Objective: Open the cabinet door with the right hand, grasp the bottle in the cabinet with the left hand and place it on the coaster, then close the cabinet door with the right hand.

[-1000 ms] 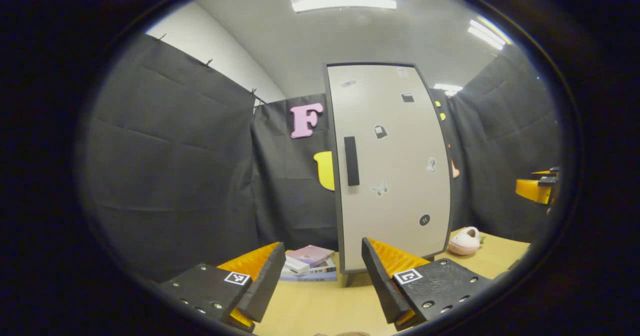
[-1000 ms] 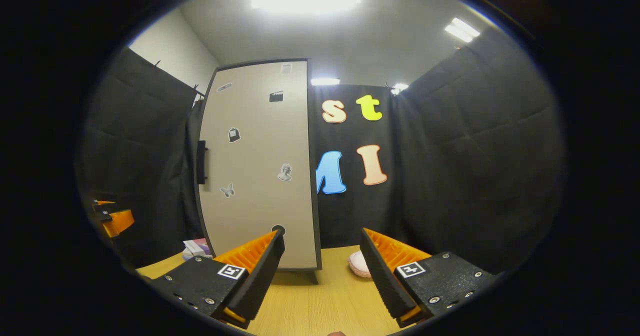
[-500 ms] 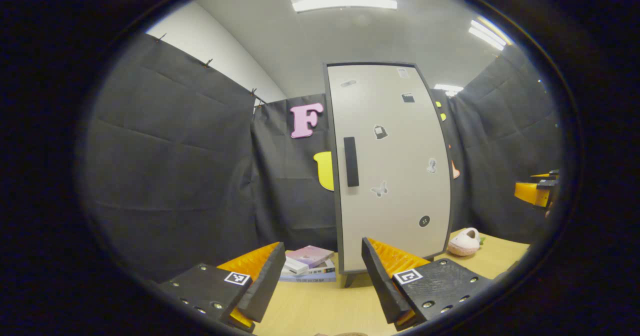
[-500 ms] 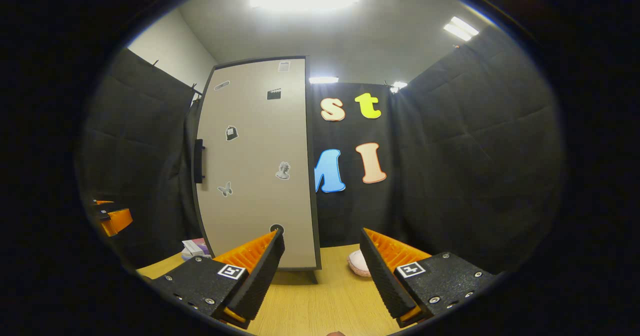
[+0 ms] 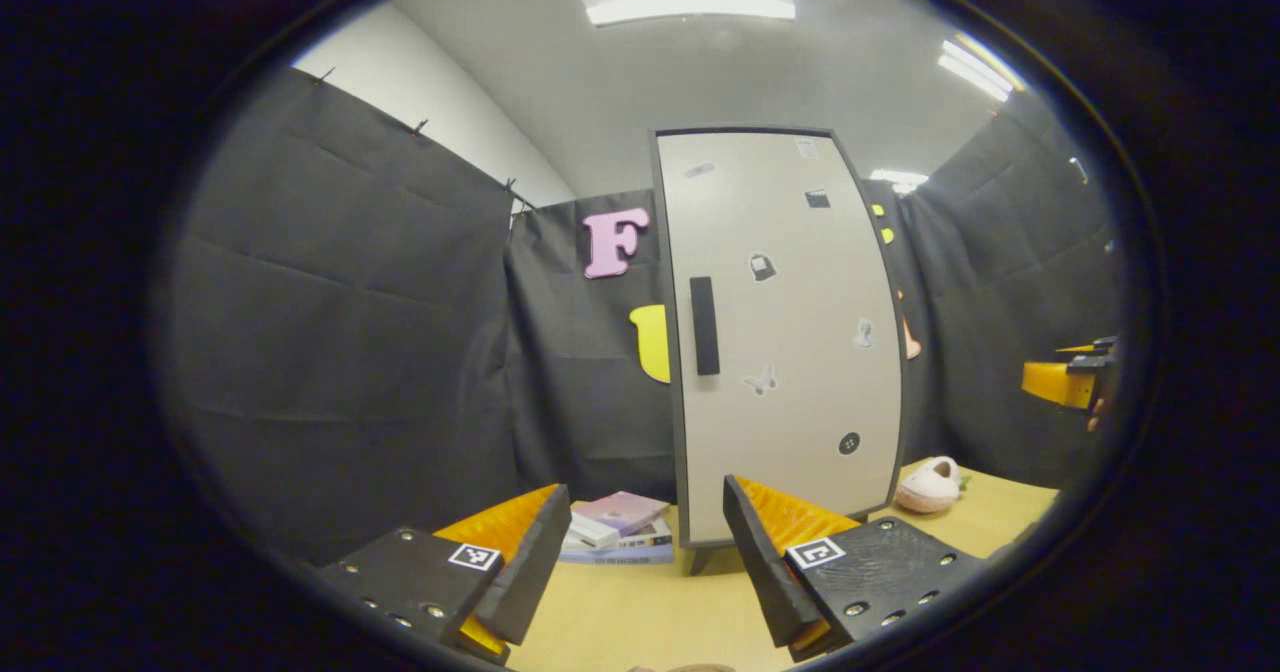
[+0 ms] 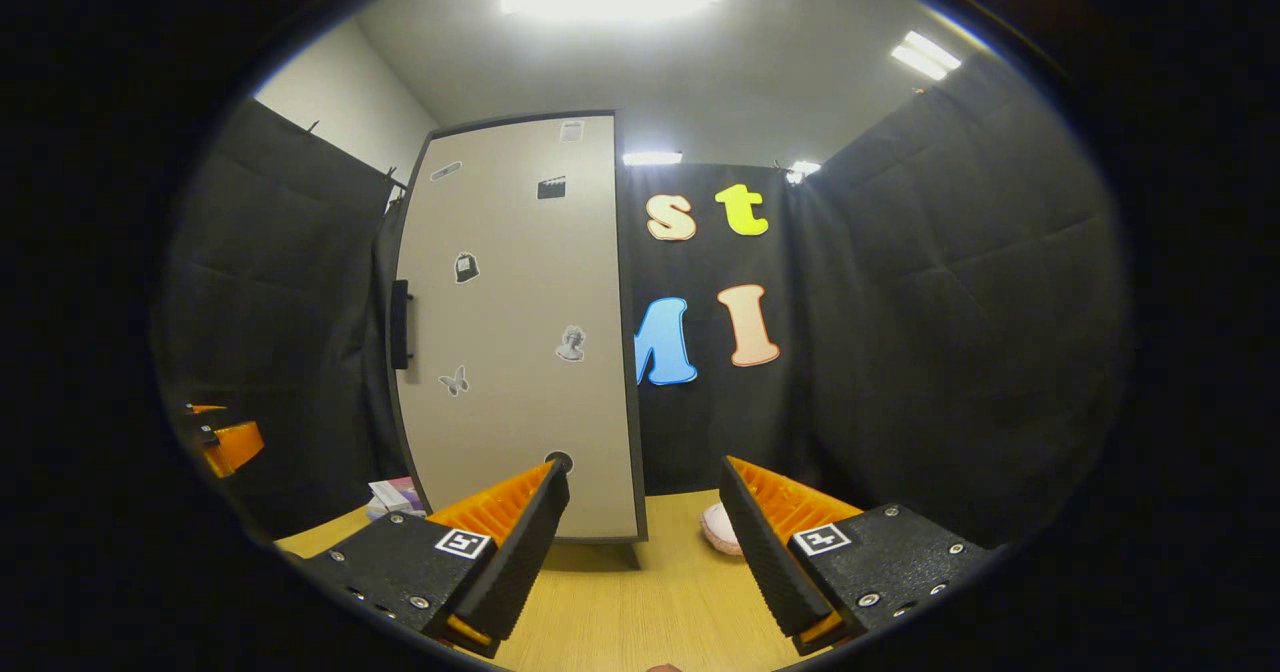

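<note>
Both of my grippers hang over the near part of the wooden table [image 5: 640, 612] with their jaws spread apart and nothing between them. My left gripper [image 5: 640, 552] points at the lower edge of the cabinet, and my right gripper [image 6: 642, 542] points past the cabinet's right side toward the booth wall.

Beyond the left fingers, in the left gripper view, a small stack of books [image 5: 618, 528] lies flat on the table just left of the cabinet's foot. To the right of the cabinet a pale pink slipper-like soft object [image 5: 930, 484] rests on the tabletop; in the right gripper view it is partly hidden behind my right gripper's own finger.

Farther back stands the tall cabinet [image 5: 790, 342], upright on short legs, and its pale grey cabinet door [image 6: 510, 332] is closed flush. A dark vertical handle [image 5: 704, 325] sits near the door's left edge at mid height, well apart from both grippers. Several small stickers [image 5: 762, 266] dot the door face.

At the far right edge of the left gripper view I can see my right gripper raised at about handle height. I cannot see the bottle or the coaster, since the door is shut.
</note>
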Tool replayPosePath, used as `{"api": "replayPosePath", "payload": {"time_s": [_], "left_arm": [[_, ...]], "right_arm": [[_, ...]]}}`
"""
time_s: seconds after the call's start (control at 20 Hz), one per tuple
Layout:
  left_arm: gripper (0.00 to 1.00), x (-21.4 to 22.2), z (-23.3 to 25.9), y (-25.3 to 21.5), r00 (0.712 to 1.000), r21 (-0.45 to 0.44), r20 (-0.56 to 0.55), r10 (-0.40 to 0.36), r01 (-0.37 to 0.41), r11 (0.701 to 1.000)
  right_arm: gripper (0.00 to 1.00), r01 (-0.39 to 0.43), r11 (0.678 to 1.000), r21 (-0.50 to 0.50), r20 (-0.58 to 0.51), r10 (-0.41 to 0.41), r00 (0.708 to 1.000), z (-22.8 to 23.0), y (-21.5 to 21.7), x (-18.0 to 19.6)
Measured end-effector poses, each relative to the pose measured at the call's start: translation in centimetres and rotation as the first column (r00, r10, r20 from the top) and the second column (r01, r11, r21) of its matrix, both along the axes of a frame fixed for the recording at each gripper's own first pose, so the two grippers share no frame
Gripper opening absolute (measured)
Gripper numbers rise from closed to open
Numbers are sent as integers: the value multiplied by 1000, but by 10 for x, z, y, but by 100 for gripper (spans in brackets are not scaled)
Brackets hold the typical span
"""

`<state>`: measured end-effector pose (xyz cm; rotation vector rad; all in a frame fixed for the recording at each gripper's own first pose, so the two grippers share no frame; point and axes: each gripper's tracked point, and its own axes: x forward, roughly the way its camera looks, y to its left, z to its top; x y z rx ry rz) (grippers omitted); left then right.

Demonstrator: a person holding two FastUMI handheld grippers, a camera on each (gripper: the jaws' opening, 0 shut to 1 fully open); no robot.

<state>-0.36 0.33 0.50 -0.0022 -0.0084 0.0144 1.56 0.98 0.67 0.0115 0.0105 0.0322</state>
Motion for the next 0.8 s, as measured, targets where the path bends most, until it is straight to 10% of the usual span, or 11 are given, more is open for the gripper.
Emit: {"api": "replayPosePath", "payload": {"time_s": [0.8], "left_arm": [[90, -59, 5, 107, 980, 61, 16, 199, -200, 978]], "right_arm": [[94, -212, 977, 12, 60, 211, 976, 50, 126, 69]]}}
